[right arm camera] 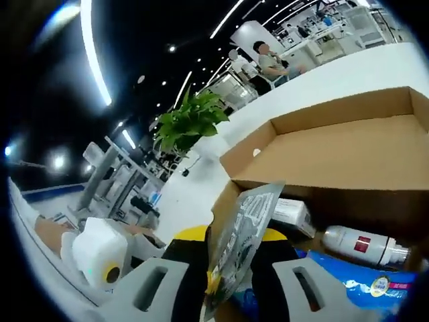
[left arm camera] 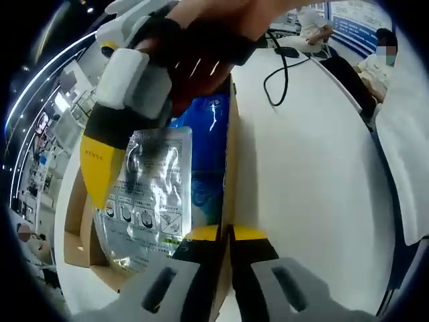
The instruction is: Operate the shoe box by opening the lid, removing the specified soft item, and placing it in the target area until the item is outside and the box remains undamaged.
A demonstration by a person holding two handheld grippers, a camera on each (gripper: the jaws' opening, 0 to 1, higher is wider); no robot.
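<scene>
In the right gripper view, the right gripper (right arm camera: 231, 258) comes up from the bottom of the frame. Its two yellow-tipped jaws are pinched tight on the bottom edge of a flat silver pouch (right arm camera: 242, 231). The pouch stands up on its edge between the jaws, a bit above the open box. It has small pictures and tiny print on it, too small to read.

In the left gripper view, that same right gripper (left arm camera: 107, 161) comes down from the upper left of the frame, held in a person's hand (left arm camera: 214, 27) at the top. The silver pouch (left arm camera: 151, 194) hangs flat in the lower left, with little square drawings near its bottom edge. The print cannot be read.

The left gripper (left arm camera: 224, 235) rises from the bottom middle of that view. Its yellow tips are pressed on the thin wall of the shoe box (left arm camera: 232, 154), which runs up the middle of the frame. A blue packet (left arm camera: 209, 154) lies inside the box.

In the right gripper view the box lid (right arm camera: 342, 141) stands open in the upper right. A white bottle (right arm camera: 358, 245) with a red label lies inside at the lower right, by the blue packet (right arm camera: 362, 285). A green plant (right arm camera: 191, 121) sits on the white table (right arm camera: 322, 84) behind.
</scene>
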